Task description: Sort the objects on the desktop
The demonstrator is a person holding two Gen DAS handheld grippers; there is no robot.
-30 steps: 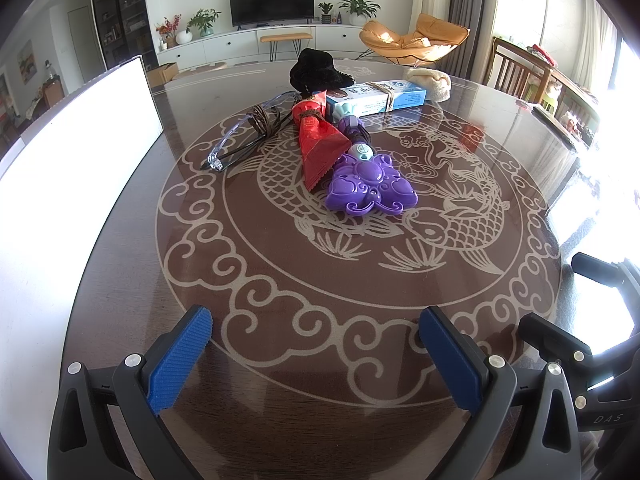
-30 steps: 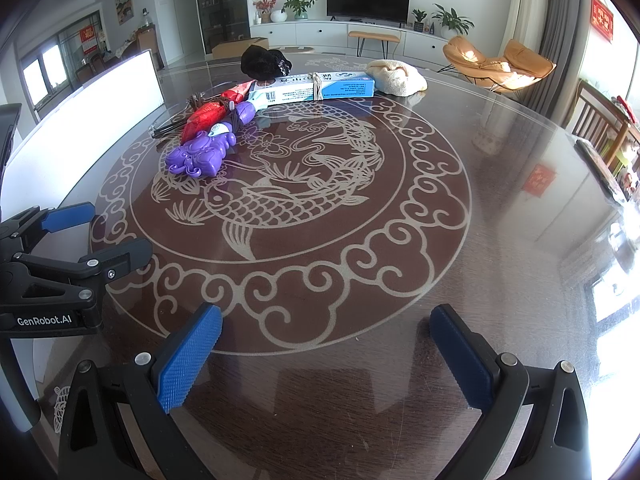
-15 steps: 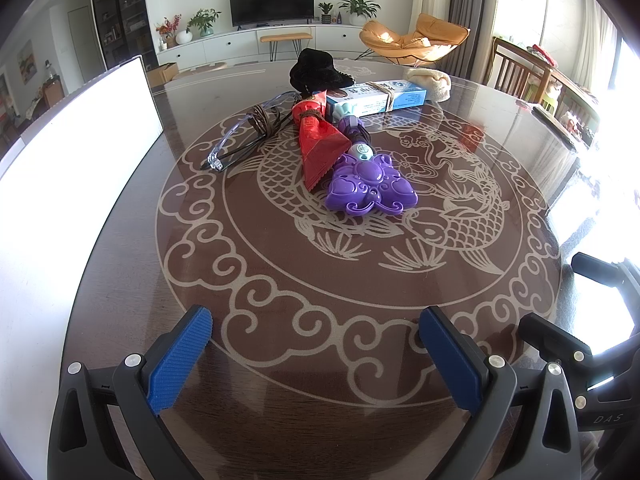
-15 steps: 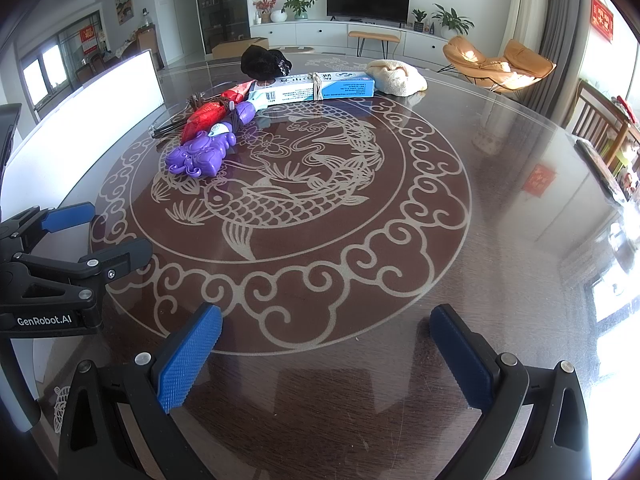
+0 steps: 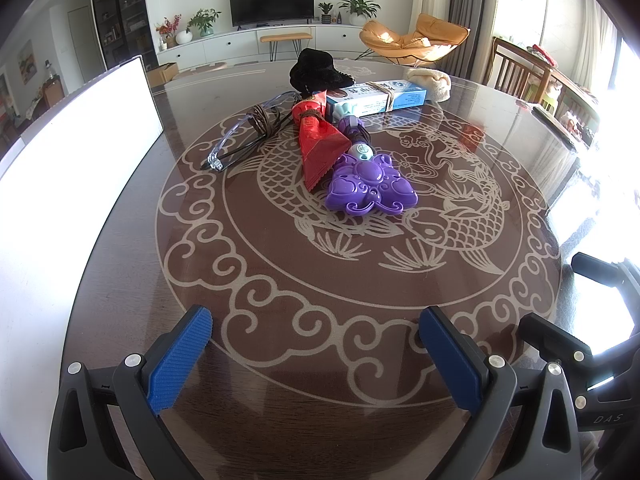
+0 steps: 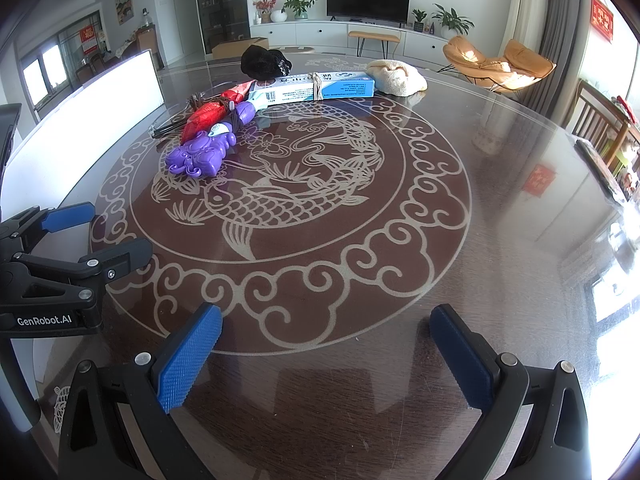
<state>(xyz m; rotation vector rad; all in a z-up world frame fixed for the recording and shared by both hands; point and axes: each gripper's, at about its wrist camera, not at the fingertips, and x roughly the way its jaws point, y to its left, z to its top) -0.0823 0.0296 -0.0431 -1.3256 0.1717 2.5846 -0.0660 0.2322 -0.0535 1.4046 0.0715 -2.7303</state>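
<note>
Lying flat: purple flower toy (image 5: 370, 187) | glossy | touching red packet (image 5: 320, 148)

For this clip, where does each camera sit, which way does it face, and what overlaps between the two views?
Left wrist: sits on the left gripper, low over the near table edge, facing the purple toy and red packet; the right gripper shows at its right edge.
Right wrist: sits on the right gripper, facing across the table toward the TV; the left gripper shows at its left.
Shared: the toy, the packet, the blue box, the black item, the cream cloth.
</note>
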